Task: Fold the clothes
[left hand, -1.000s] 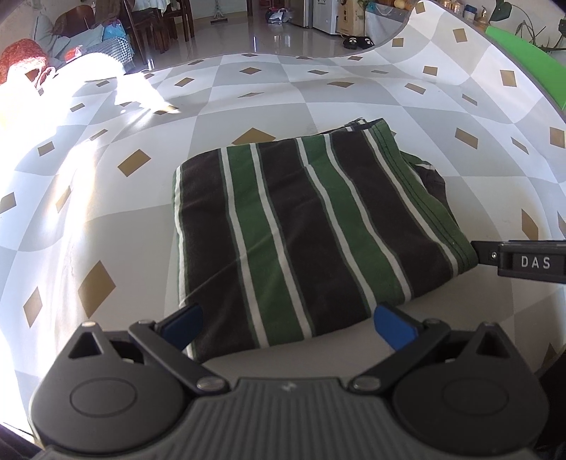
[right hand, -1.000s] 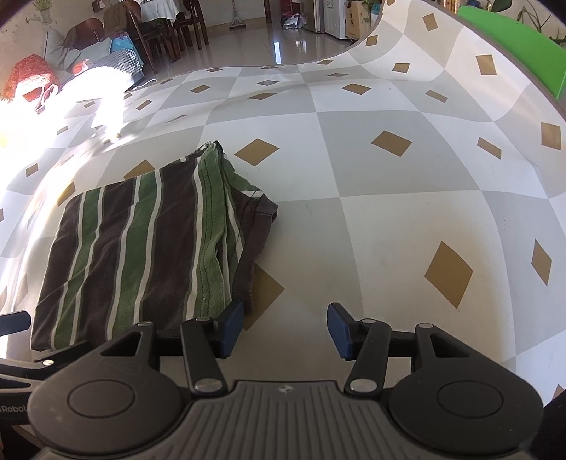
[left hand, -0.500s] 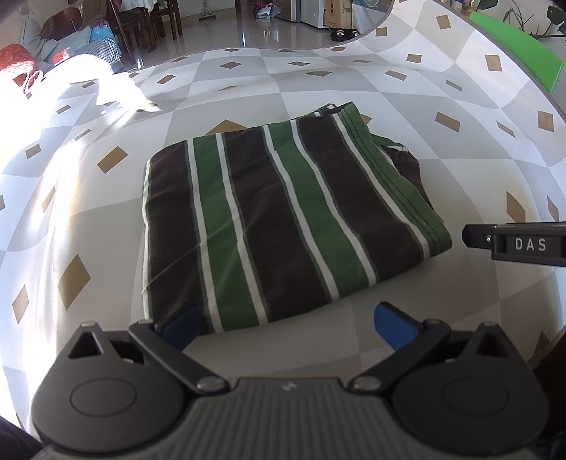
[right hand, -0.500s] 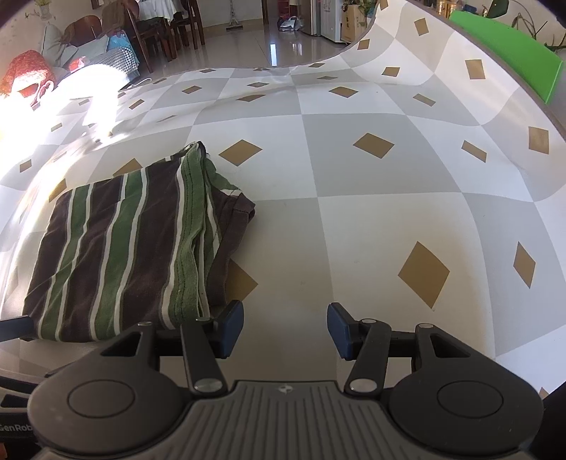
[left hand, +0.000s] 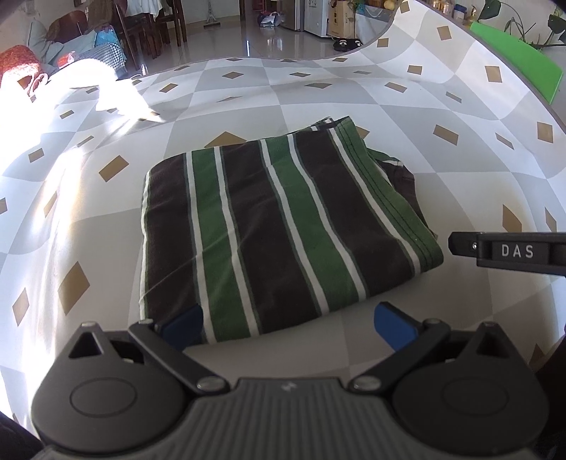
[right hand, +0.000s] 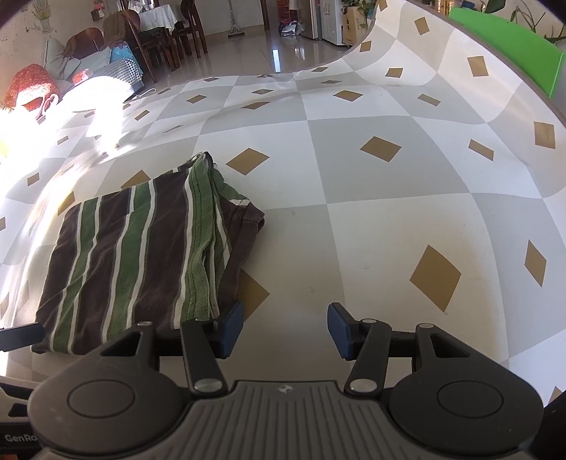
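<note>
Here the folded striped garment [left hand: 276,230], banded in dark brown, green and white, lies flat on the checked tablecloth [left hand: 442,184], a neat rectangle with a darker layer poking out along its right edge. In the right wrist view that same garment [right hand: 141,254] sits toward the left of the cloth, with bare grey and white squares and tan diamonds spreading to its right.

The left gripper [left hand: 290,323] hovers at the garment's near edge with its blue pads spread wide; the near hem lies between them, yet neither pad presses on it. The right gripper [right hand: 286,327] stands partly open over bare tablecloth just right of the garment's near corner, gripping nothing.

Strong sunlight washes out the cloth's far left side. Beyond the table are a shiny tiled floor [right hand: 247,53], dark wooden chairs [right hand: 159,32] and a green panel [right hand: 506,39] at the far right.
</note>
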